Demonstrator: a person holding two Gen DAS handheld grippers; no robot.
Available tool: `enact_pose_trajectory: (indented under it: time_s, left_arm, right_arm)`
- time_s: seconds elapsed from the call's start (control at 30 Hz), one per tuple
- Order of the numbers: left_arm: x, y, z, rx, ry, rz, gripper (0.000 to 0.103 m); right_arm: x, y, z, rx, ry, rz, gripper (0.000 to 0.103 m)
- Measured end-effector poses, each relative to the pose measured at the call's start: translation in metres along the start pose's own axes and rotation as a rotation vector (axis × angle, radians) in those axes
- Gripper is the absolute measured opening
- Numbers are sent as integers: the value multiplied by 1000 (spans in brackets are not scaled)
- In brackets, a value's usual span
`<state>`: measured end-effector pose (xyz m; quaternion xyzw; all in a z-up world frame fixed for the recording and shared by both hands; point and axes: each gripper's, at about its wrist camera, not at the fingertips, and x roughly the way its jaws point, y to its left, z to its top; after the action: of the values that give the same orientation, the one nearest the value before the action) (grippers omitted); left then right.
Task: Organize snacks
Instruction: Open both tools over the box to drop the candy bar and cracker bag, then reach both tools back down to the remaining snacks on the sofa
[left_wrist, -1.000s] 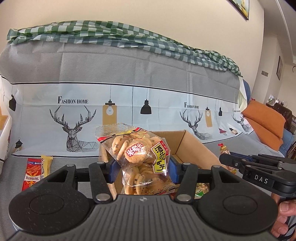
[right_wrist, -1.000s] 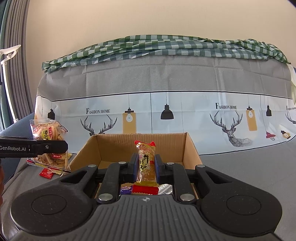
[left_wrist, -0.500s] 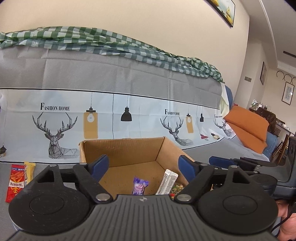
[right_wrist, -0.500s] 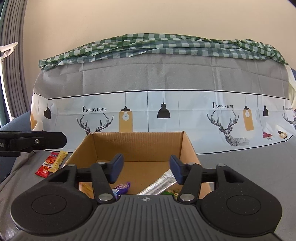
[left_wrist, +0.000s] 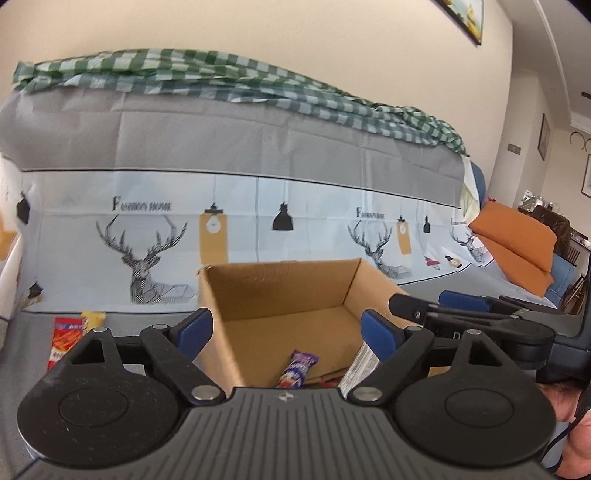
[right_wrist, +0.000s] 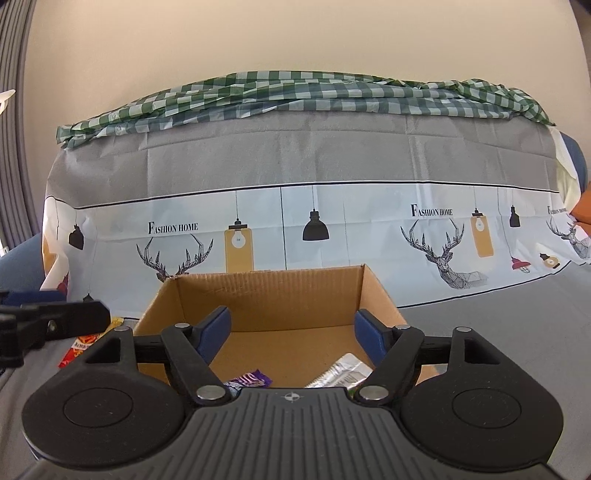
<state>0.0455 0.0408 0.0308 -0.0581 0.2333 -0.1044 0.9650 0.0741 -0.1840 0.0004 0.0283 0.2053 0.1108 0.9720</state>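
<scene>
Left wrist view: the left gripper (left_wrist: 286, 334) is spread wide and empty, its blue pads (left_wrist: 195, 330) straddling the near left wall of the open box (left_wrist: 280, 291), which sits just ahead. Between the fingers a purple bar (left_wrist: 298, 371) lies on the box floor, its long axis running away from the tool and tilted a little right. Just right of it a silver packet (left_wrist: 360, 371) leans the same way, partly hidden by the right finger. Off to the left, outside the box, a red packet (left_wrist: 63, 341) and a yellow one (left_wrist: 92, 317) lie lengthwise on the grey cloth. The right gripper (left_wrist: 417, 314) reaches in from the right.

A second ago this gripper pinched a cookie bag; now it holds nothing.

Right wrist view: the right gripper (right_wrist: 291, 332) is also spread and empty over the box (right_wrist: 266, 295). The purple bar (right_wrist: 247, 380) lies low left between the fingers, the silver packet (right_wrist: 341, 373) low right, slanting up-right. The left gripper (right_wrist: 74, 317) shows at the left edge.

A second ago this gripper clamped an upright brown bar; that is gone from its fingers.
</scene>
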Motion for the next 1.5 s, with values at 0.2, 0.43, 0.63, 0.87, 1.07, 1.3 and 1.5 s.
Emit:
enact_pose_trajectory:
  time_s: [0.2, 0.43, 0.63, 0.87, 1.07, 1.3, 1.5]
  left_arm:
    - [-23, 27, -7, 12, 37, 70, 90]
    - [-33, 66, 0, -37, 62, 196, 56]
    - [-2, 118, 29, -191, 121, 368, 22]
    - [33, 156, 54, -239, 67, 393, 21]
    - [58, 191, 26, -292, 175, 433, 21]
    - [59, 246, 19, -431, 192, 474, 21]
    - [53, 275, 13, -517, 218, 512, 21]
  right_arm:
    - [5, 40, -2, 44, 12, 39, 77]
    - [12, 90, -9, 56, 19, 108, 77]
    - [24, 114, -10, 95, 54, 174, 77]
    - [33, 127, -15, 116, 101, 203, 61]
    - [39, 143, -16, 75, 111, 273, 35]
    - [64, 196, -21, 57, 113, 329, 34]
    - [119, 250, -27, 73, 147, 323, 35]
